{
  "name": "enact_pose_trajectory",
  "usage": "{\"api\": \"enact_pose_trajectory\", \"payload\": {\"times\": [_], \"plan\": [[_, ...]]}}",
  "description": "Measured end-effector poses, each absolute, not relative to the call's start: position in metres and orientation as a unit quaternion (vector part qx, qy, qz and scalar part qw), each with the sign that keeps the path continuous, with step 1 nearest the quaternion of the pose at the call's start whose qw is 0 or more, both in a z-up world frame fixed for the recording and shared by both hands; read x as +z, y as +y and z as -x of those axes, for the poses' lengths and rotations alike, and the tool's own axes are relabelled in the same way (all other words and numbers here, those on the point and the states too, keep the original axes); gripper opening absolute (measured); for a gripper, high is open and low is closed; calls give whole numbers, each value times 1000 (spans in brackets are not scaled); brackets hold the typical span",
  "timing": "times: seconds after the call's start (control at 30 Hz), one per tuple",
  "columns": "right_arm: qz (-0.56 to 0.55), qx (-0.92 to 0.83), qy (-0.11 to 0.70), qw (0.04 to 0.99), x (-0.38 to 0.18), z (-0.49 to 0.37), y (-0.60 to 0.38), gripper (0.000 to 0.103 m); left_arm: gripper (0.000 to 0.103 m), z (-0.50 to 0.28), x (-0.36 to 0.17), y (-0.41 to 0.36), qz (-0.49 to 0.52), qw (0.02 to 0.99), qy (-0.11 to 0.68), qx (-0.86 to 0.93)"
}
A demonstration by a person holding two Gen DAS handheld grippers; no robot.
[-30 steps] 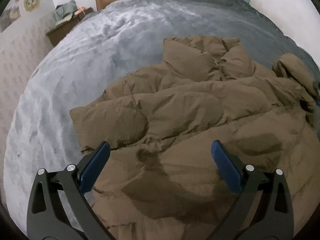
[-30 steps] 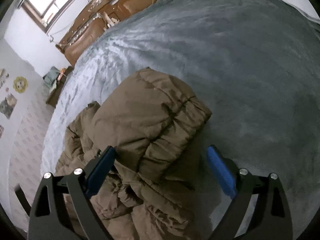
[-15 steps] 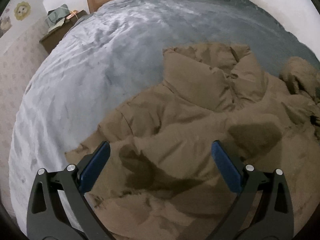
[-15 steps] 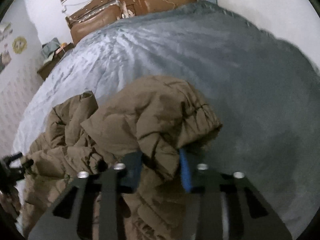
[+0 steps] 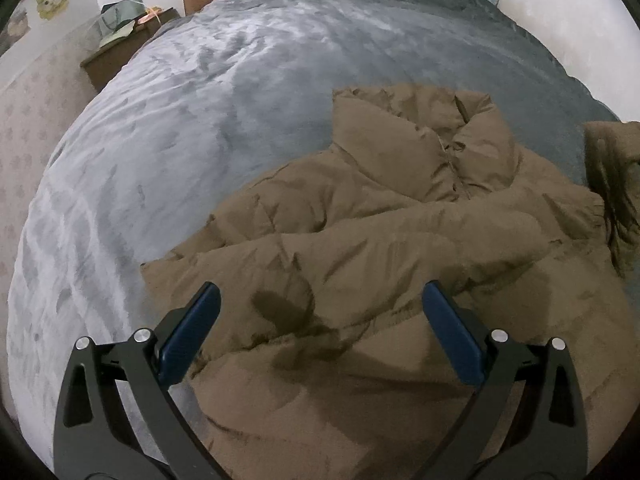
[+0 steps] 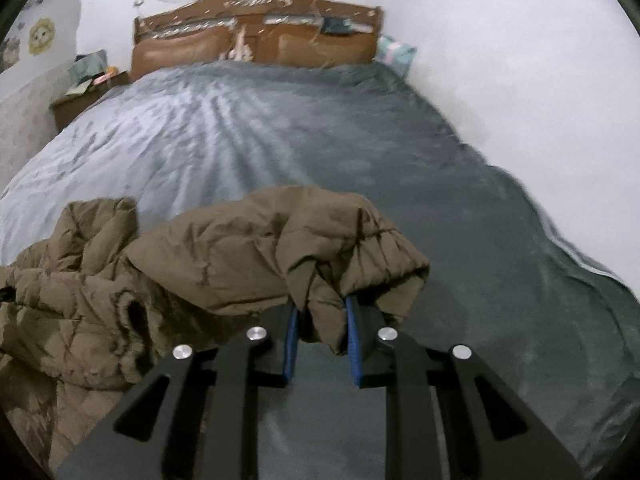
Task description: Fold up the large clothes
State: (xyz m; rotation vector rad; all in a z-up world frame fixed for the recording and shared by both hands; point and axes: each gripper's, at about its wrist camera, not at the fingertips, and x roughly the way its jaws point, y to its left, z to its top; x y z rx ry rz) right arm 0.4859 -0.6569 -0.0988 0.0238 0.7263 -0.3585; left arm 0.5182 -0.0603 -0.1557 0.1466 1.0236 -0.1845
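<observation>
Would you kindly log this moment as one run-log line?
right tool: closing, jacket sleeve pinched, raised | left tool: open above brown jacket | bed: jacket unfolded

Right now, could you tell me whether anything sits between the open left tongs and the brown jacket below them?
Nothing visible does: the left tongs hang open directly over the brown jacket, with only its own folds beneath them on the grey bedspread.

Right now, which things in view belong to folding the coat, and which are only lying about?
Part of the job:
- brown padded coat
- its sleeve end, between the closing jaws of the right gripper
- left gripper, open above the coat
- grey bedspread, the folding surface

Only lying about:
- bedside table with clutter
- headboard
- pillow
- wall sticker
</observation>
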Motion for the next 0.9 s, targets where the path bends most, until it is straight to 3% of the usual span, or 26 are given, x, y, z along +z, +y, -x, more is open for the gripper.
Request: {"api": "enact_pose_trajectory", "payload": {"times": [0.23, 0.5, 0.67, 0.9], "plan": [[-6, -243, 360, 901, -66, -425, -724, 20, 100, -493, -133, -50, -72, 871, 478, -85], [-86, -304, 393, 864, -80, -385, -796, 20, 100, -465, -116, -39, -68, 872, 477, -93], [-83, -287, 378, 876, -70, -388, -776, 20, 100, -459, -113, -37, -75, 870, 478, -94], [-16, -184, 353, 917, -29, -423, -677, 20, 100, -459, -111, -33, -78, 872, 475, -90]]}}
